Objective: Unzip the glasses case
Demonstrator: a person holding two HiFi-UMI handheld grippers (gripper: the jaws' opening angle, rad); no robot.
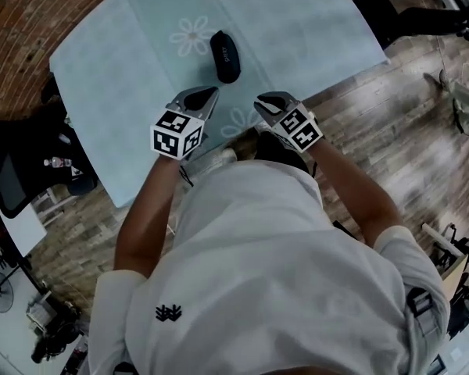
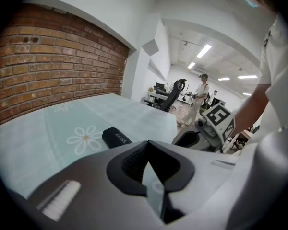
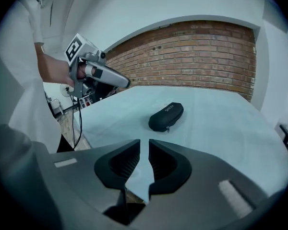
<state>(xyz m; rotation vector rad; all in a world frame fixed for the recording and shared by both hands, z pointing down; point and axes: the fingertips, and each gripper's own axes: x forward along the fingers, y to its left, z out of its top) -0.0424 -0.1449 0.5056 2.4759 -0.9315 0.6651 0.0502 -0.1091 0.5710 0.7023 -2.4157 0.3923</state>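
Note:
A black zipped glasses case (image 1: 225, 55) lies on the pale blue flowered tablecloth (image 1: 297, 22), near the middle of the table. It shows in the left gripper view (image 2: 116, 137) and in the right gripper view (image 3: 166, 116), where its zip pull hangs at the near end. My left gripper (image 1: 209, 94) hovers short of the case on the near left, jaws together and empty (image 2: 147, 143). My right gripper (image 1: 261, 101) hovers on the near right, its jaws a narrow gap apart with nothing between them (image 3: 144, 143). Neither touches the case.
The table's near edge runs just under both grippers, with wooden floor (image 1: 391, 108) beyond it. A black office chair (image 1: 16, 170) stands at the left. A brick wall (image 3: 201, 56) lies behind the table. A person (image 2: 200, 92) stands far off in the room.

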